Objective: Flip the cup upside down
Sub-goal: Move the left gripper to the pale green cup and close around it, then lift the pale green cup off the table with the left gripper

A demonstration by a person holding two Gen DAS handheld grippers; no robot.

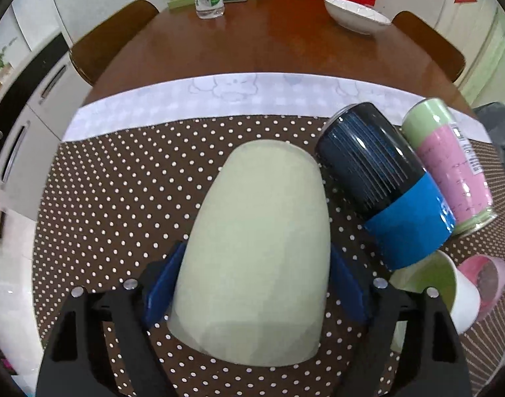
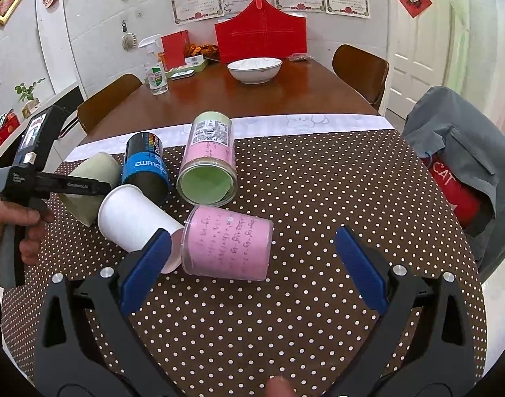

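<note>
A pale green cup (image 1: 259, 248) lies on its side on the dotted brown cloth (image 1: 120, 198), base pointing away. My left gripper (image 1: 252, 284) is shut on it, one blue pad against each side near its mouth. In the right wrist view the same cup (image 2: 93, 178) shows at the far left, with the left gripper's body across it. My right gripper (image 2: 252, 264) is open and empty above the cloth (image 2: 318, 198), with a pink cup (image 2: 229, 244) lying just beyond its left finger.
Several other cups lie on their sides: a black and blue one (image 1: 384, 185) (image 2: 146, 165), a green and pink one (image 1: 450, 165) (image 2: 209, 158), a white one (image 1: 450, 294) (image 2: 133, 218). A white bowl (image 2: 254, 69) and a spray bottle (image 2: 156, 69) stand farther back. A chair with a grey jacket (image 2: 464, 158) is at right.
</note>
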